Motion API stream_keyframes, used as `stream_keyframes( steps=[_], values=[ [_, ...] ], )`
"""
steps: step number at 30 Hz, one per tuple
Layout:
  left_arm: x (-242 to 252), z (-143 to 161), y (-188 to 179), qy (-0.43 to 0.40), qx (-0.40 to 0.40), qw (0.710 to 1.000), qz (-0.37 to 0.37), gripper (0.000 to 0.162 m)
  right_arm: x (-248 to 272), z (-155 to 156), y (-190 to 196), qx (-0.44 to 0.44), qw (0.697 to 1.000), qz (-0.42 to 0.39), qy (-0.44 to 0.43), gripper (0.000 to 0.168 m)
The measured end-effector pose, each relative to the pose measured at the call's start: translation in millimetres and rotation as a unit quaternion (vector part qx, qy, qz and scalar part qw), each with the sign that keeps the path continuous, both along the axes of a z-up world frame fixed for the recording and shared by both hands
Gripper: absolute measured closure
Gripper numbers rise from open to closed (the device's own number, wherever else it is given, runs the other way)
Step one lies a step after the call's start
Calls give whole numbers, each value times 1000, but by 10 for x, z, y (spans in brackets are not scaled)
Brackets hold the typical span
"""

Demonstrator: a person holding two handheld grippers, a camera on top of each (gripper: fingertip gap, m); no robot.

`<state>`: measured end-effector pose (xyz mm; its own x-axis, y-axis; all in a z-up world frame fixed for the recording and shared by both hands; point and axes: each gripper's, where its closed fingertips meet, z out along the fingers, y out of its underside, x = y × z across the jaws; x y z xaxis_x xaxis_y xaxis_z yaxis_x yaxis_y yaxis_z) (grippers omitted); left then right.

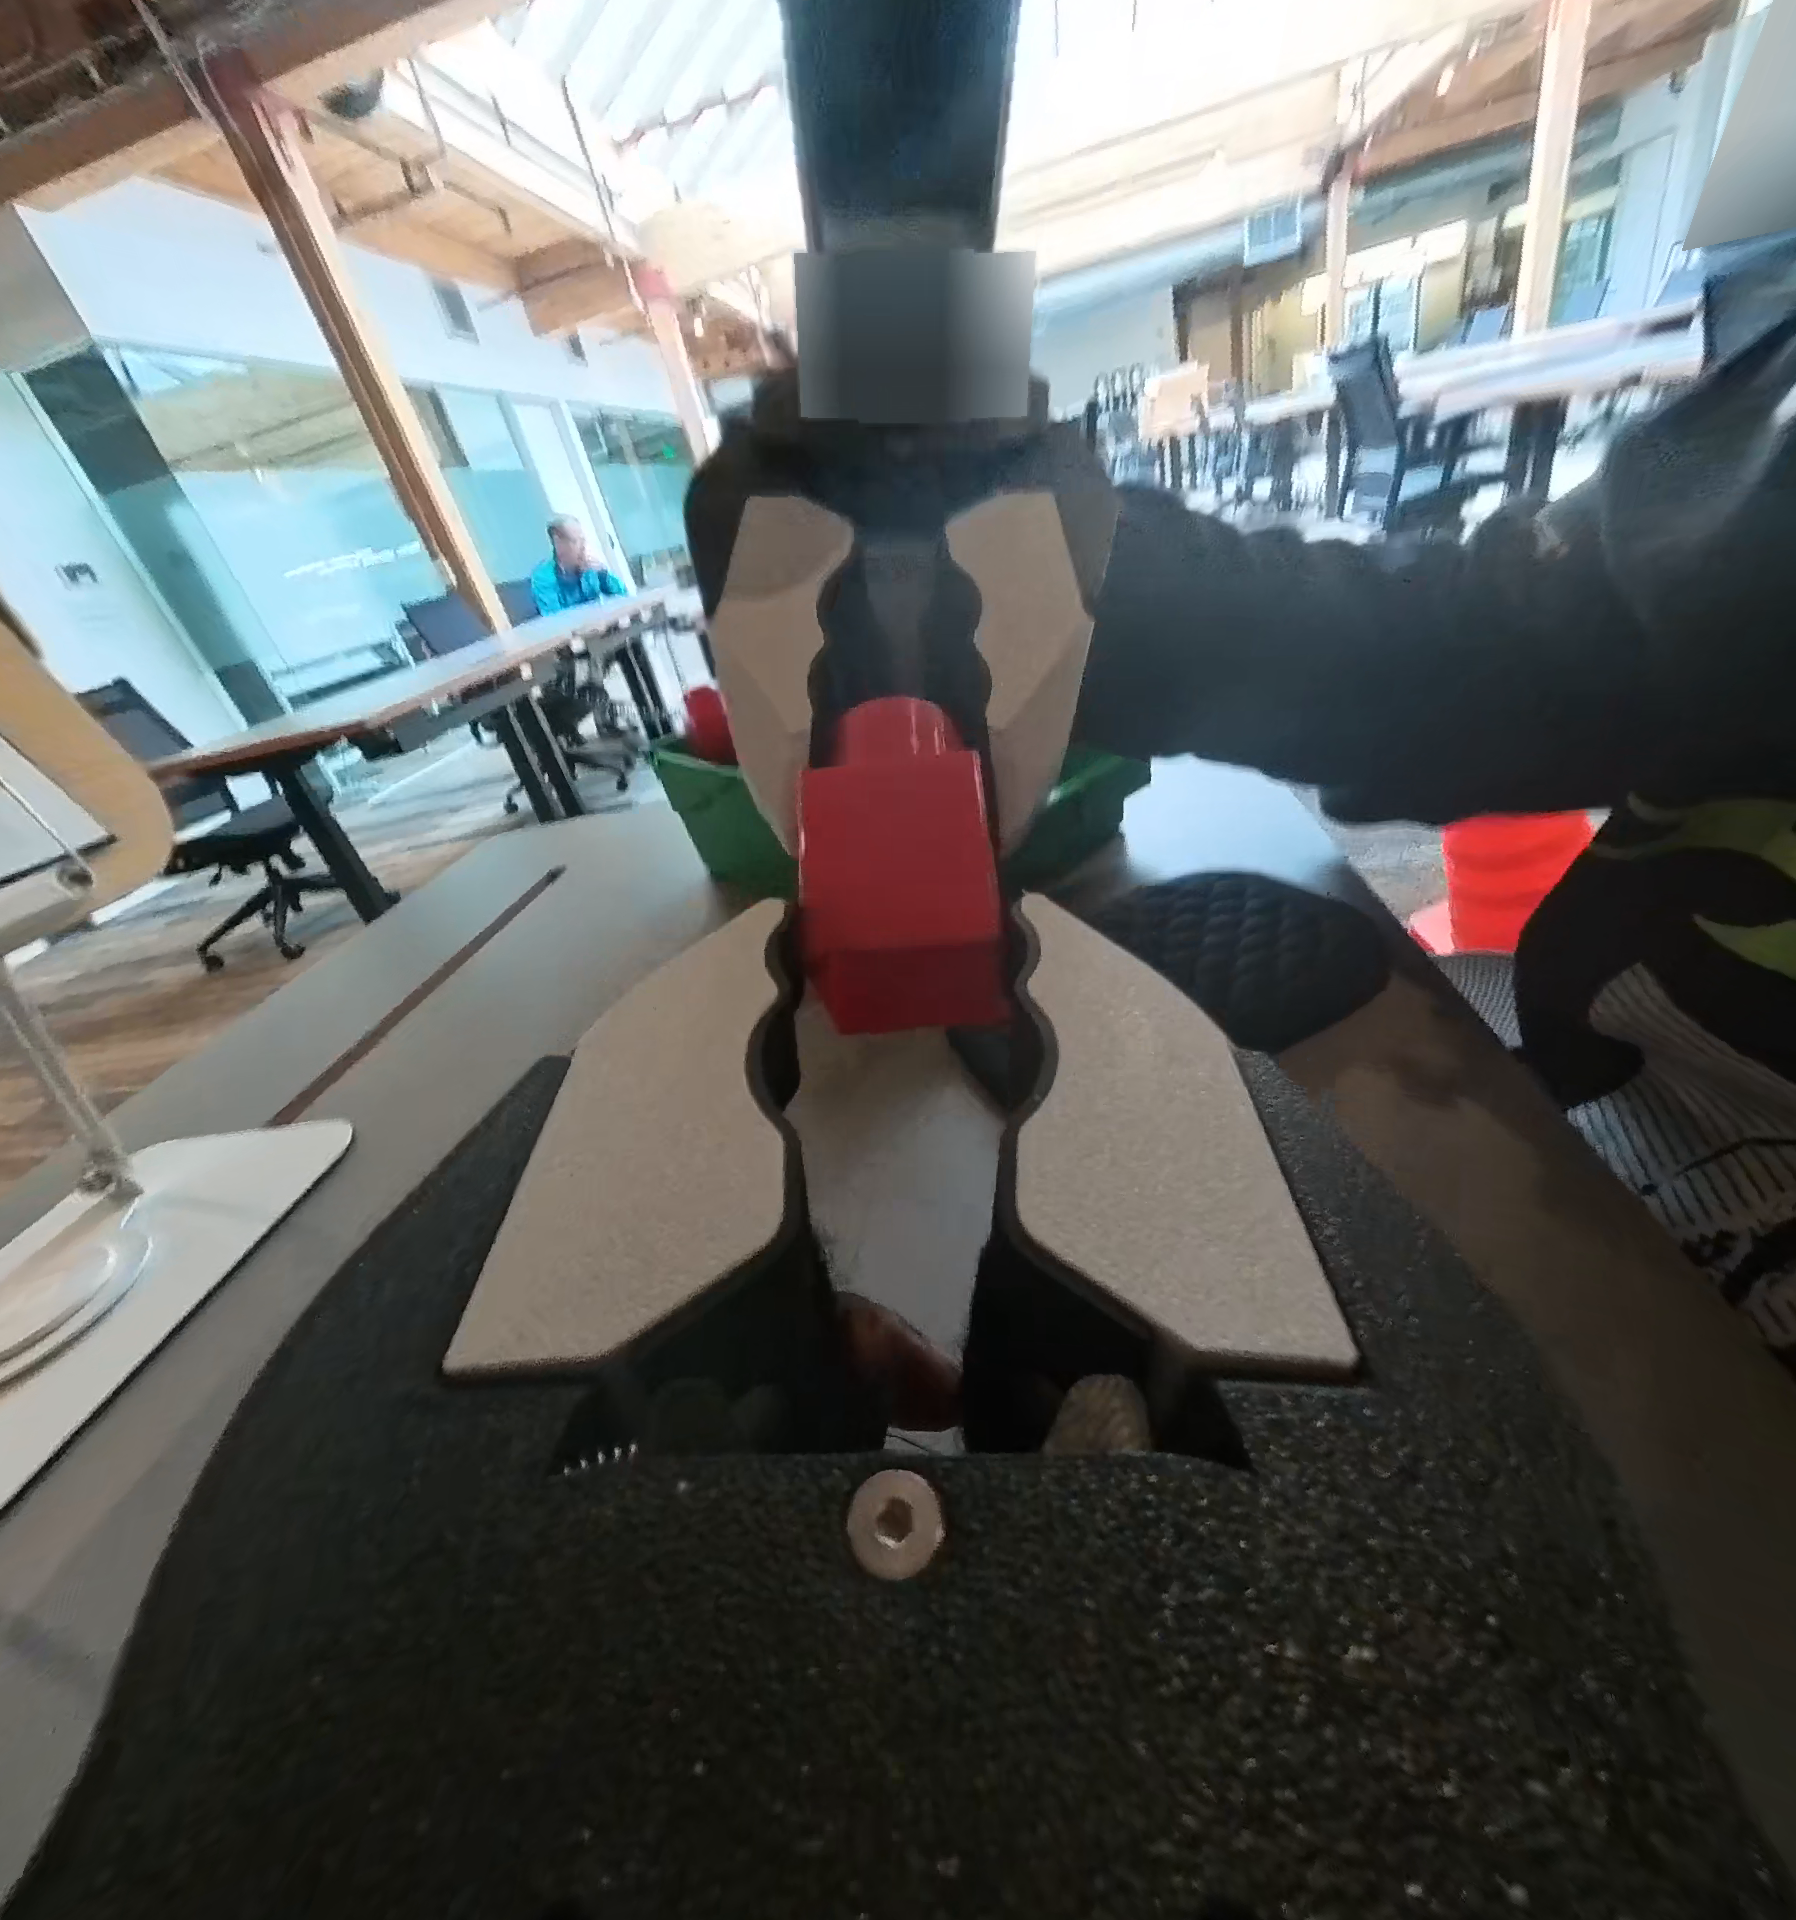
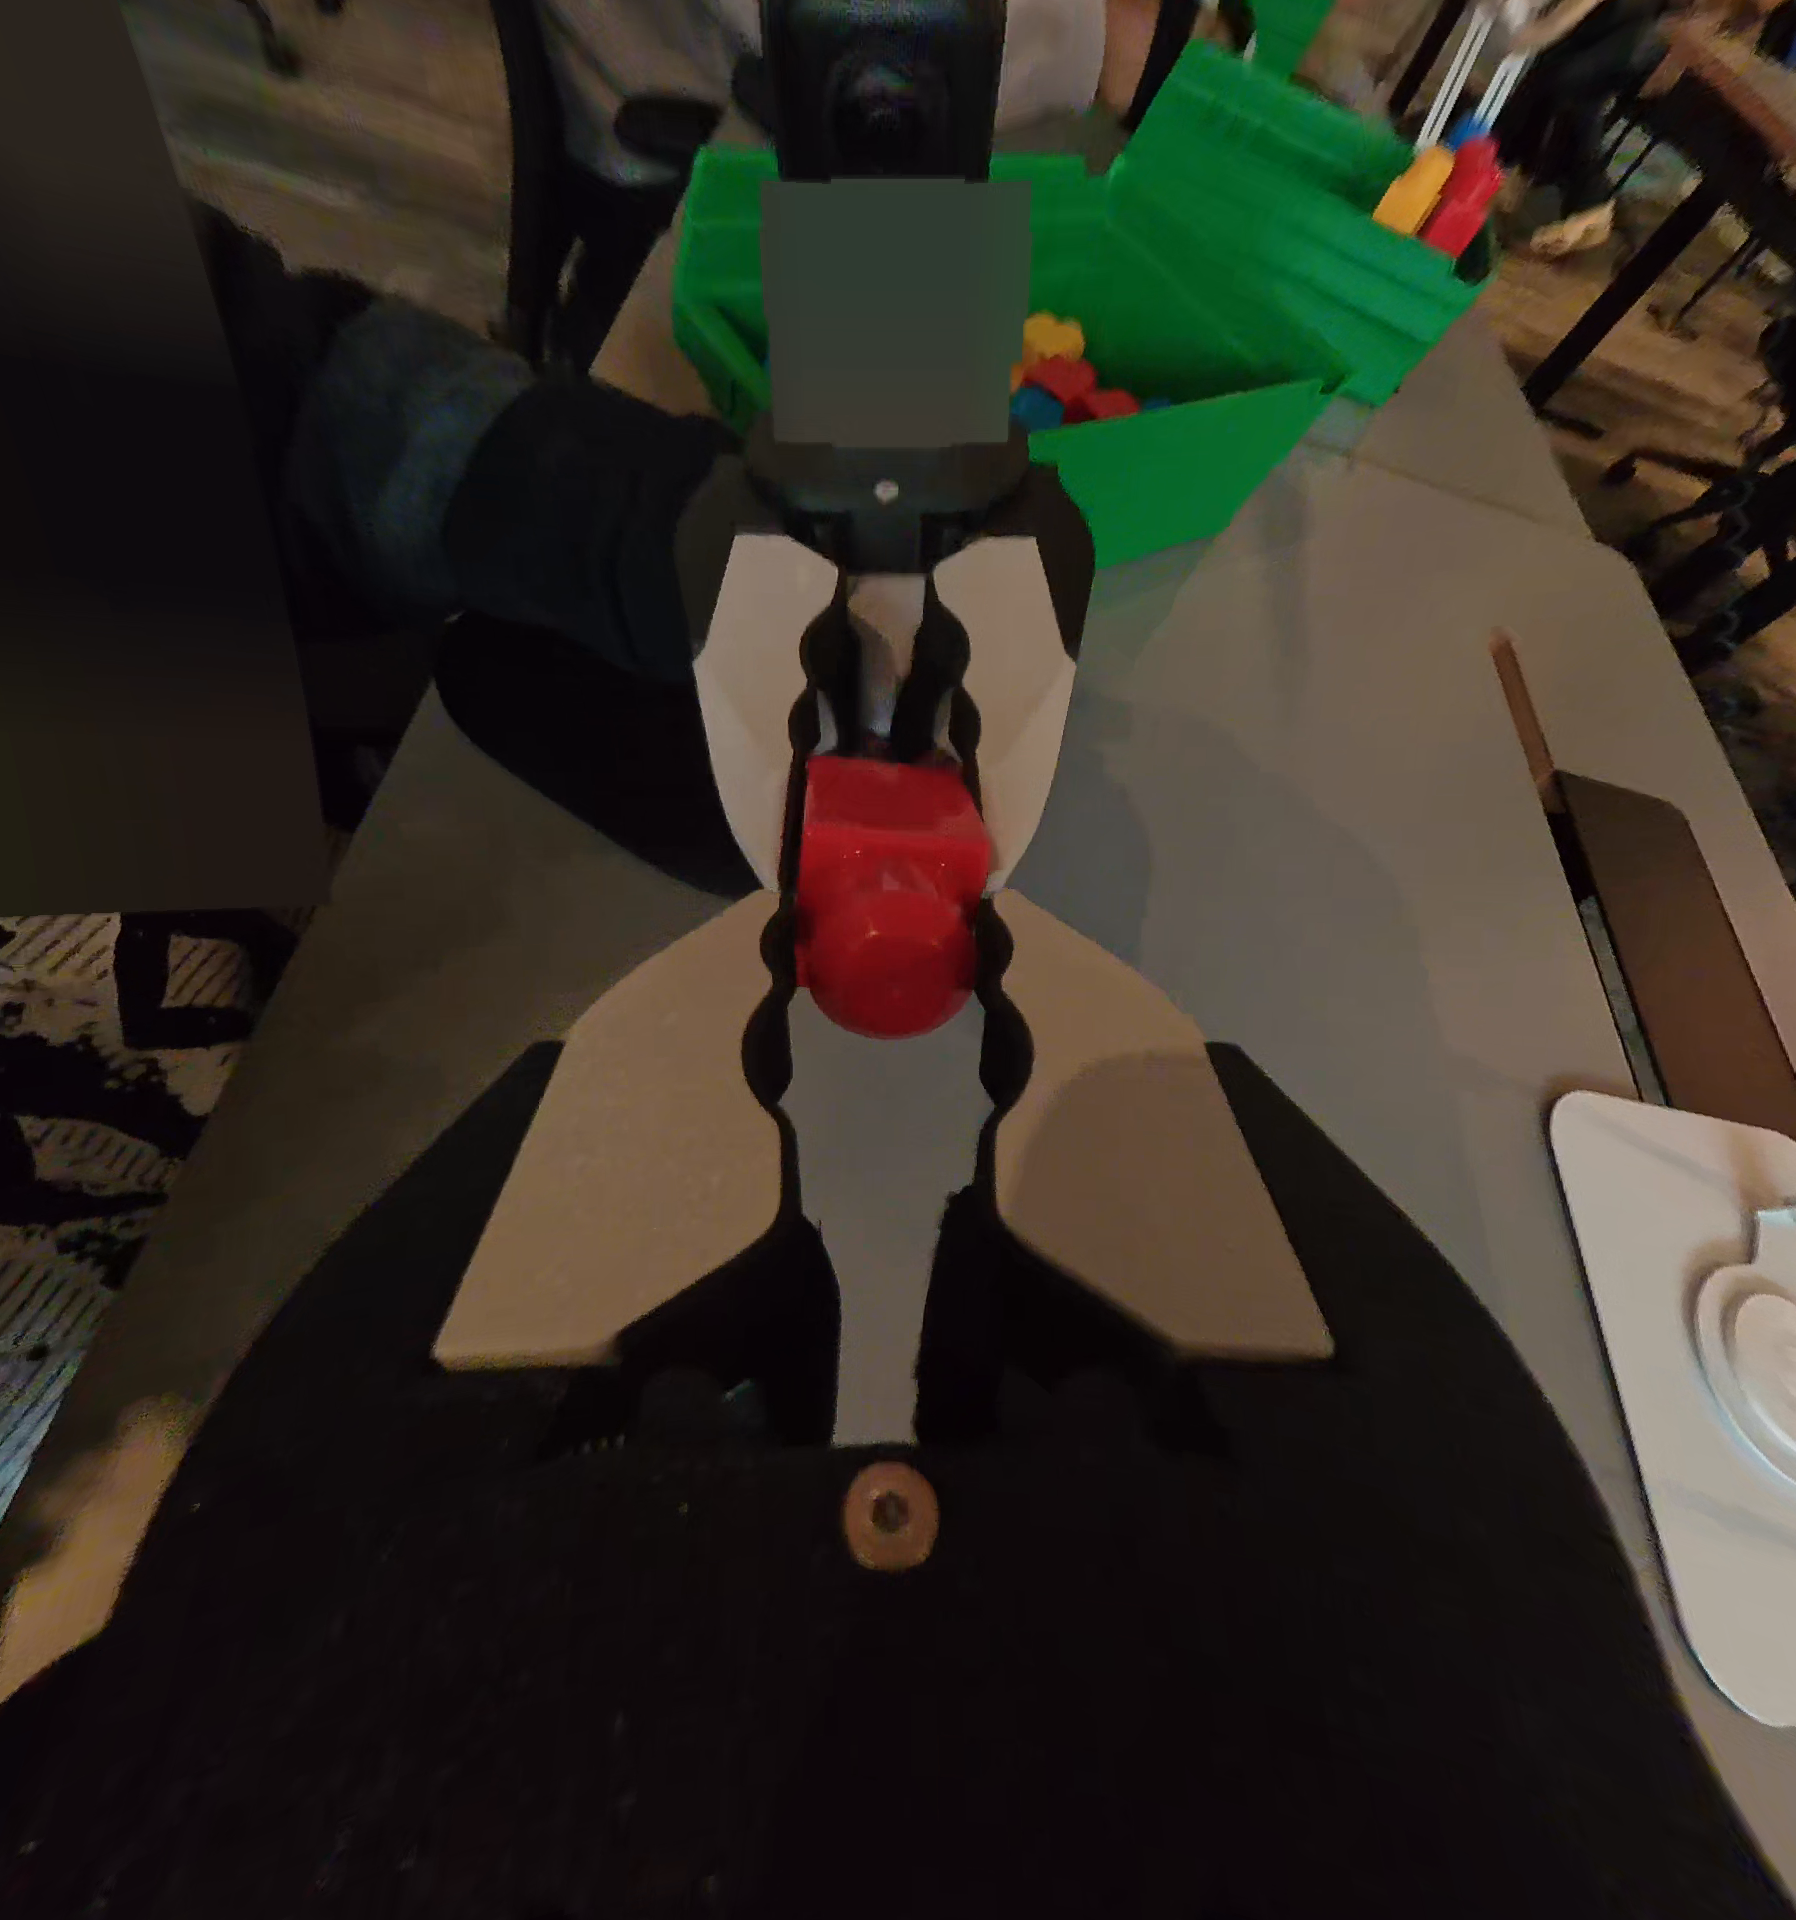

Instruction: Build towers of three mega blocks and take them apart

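One red mega block (image 1: pixel 899 883) hangs in the air between my two grippers, which face each other tip to tip. My left gripper (image 1: pixel 899 925) is shut on the block's square body. My right gripper (image 1: pixel 899 821) comes from the far side, its fingers closed around the end with the round stud. In the right wrist view, the red block (image 2: pixel 883 894) points its stud at the camera. There my right gripper (image 2: pixel 883 925) grips it, and my left gripper (image 2: pixel 889 831) holds it from the far side. The block is above the grey table (image 2: pixel 1289 779).
A green bin (image 2: pixel 1185 468) with several loose coloured blocks (image 2: pixel 1060 384) stands behind the grippers, also in the left wrist view (image 1: pixel 707 810). A second green bin (image 2: pixel 1289 208) is farther back. A white stand base (image 2: pixel 1704 1403) lies at the table's side. A sleeved arm (image 1: pixel 1393 644) reaches in. My two grippers' fingertips are within a few centimetres of each other.
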<state>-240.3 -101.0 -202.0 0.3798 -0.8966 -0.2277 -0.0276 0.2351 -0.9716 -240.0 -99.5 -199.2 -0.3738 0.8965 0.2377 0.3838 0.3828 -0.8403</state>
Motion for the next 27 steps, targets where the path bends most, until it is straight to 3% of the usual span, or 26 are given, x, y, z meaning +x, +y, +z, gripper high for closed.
stream_keyframes(
  steps=[4, 8, 13, 20, 27],
  values=[
    [-128, -252, 124, 77, -36, 995, 43, 94, 79, -158, 110, 53, 993, -16, -108, 136],
    [-348, -507, 281, 128, -71, 985, 96, 82, 194, -468, 273, 105, 959, -47, -260, 136],
    [-425, -749, 312, 161, -113, 976, 89, 73, 251, -845, 341, 104, 910, -65, -395, 136],
    [-430, -804, 263, 137, -137, 979, 55, 70, 178, -1124, 391, 100, 882, -67, -456, 135],
    [-433, -831, 264, 135, -141, 980, 49, 70, 148, -1271, 407, 101, 876, -57, -468, 135]
  ],
)
